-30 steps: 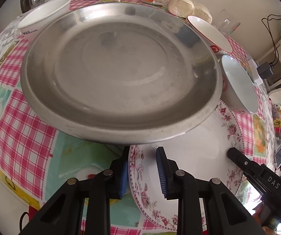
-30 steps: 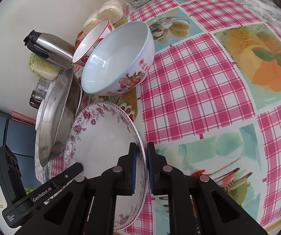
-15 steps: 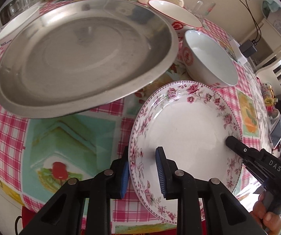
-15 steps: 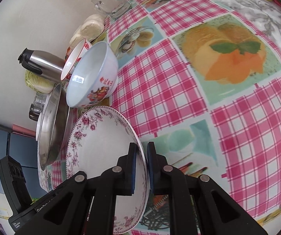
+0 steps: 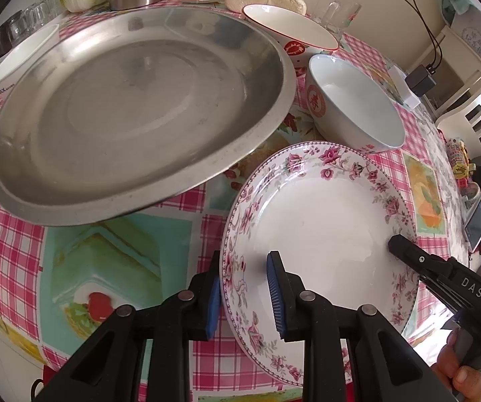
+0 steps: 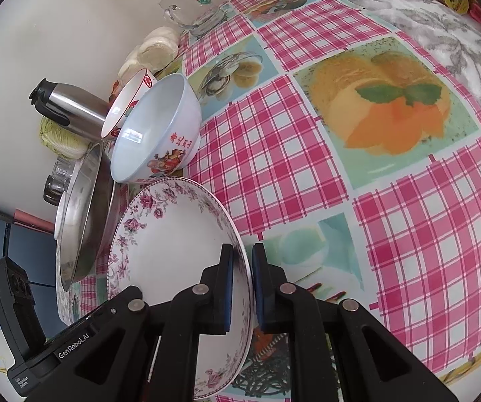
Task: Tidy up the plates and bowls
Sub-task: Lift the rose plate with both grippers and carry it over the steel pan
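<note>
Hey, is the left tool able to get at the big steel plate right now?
Probably yes. The left tool is open, straddling the floral plate's rim; the steel plate lies just ahead with its near rim exposed. It would have to release the floral plate first.

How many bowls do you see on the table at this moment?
3. A pale blue bowl stands just behind the floral plate; a red-rimmed bowl sits behind that one; a white bowl peeks out at the far left behind the steel tray. More may be hidden.
</note>
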